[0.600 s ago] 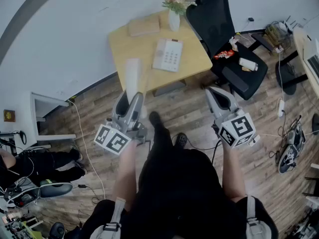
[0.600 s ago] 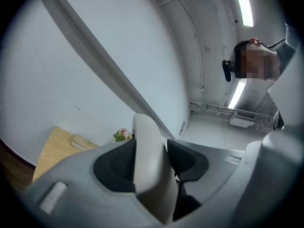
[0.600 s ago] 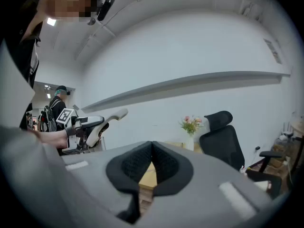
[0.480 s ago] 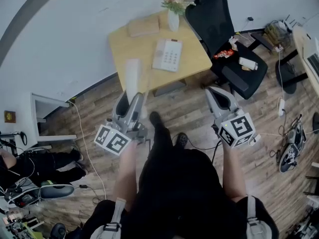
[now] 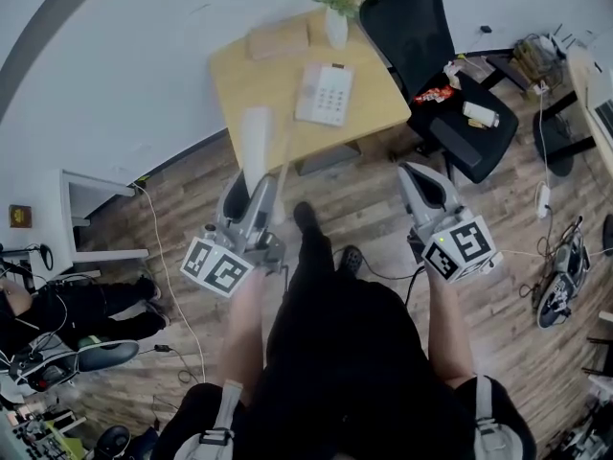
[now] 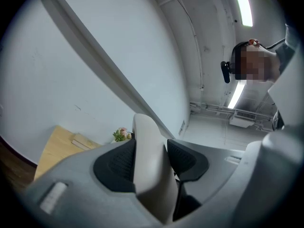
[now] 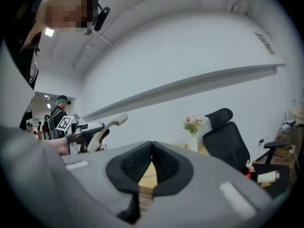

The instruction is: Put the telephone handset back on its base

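Note:
A white telephone handset point(image 5: 255, 147) stands upright between the pads of my left gripper point(image 5: 251, 193), which is shut on it above the wood floor, short of the table. In the left gripper view the handset point(image 6: 149, 170) fills the gap between the two black pads. The white telephone base point(image 5: 325, 94) with its keypad lies on the light wooden table point(image 5: 249, 89), ahead and to the right of the handset. My right gripper point(image 5: 426, 185) hangs over the floor to the right, and its pads point(image 7: 164, 163) meet with nothing between them.
On the table there are also a flat brown box point(image 5: 278, 38) and a white vase of pink flowers point(image 5: 337, 17). A black office chair point(image 5: 436, 75) stands right of the table with small items on its seat. Cables and gear lie at the far right.
The table and the phone base sit a little higher in the head view. Both grippers keep their places, and the handset stays gripped.

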The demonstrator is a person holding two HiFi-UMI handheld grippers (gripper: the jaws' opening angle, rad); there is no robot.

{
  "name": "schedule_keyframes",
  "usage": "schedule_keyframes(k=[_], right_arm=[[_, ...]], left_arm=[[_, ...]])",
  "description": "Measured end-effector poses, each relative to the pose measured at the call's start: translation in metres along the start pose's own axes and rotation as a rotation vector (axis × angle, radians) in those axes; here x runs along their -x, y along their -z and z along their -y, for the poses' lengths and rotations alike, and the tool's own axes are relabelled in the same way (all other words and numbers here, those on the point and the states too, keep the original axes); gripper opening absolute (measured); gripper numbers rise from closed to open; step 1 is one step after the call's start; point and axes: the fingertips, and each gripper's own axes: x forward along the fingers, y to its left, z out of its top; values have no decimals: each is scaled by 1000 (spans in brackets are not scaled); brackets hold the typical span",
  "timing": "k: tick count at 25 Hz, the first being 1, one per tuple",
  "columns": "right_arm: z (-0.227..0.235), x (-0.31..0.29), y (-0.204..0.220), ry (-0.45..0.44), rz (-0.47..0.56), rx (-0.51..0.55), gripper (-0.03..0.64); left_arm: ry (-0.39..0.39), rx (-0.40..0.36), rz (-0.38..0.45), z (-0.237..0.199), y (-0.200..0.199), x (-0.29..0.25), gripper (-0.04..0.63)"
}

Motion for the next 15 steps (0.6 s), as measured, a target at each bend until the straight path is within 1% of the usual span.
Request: schedule_keyframes(k=[6,11,15], right_arm=[[4,-7,10,15,-30,-14,3],[7,-22,18,21,-47,-37,3],[13,-35,16,27,-52,-36,3]], left_arm=[[-23,-2,-24,-8,3,-2,216],[-25,15,-40,-23,5,-8,216],[-28,31,-45,-38,5,-19,216]])
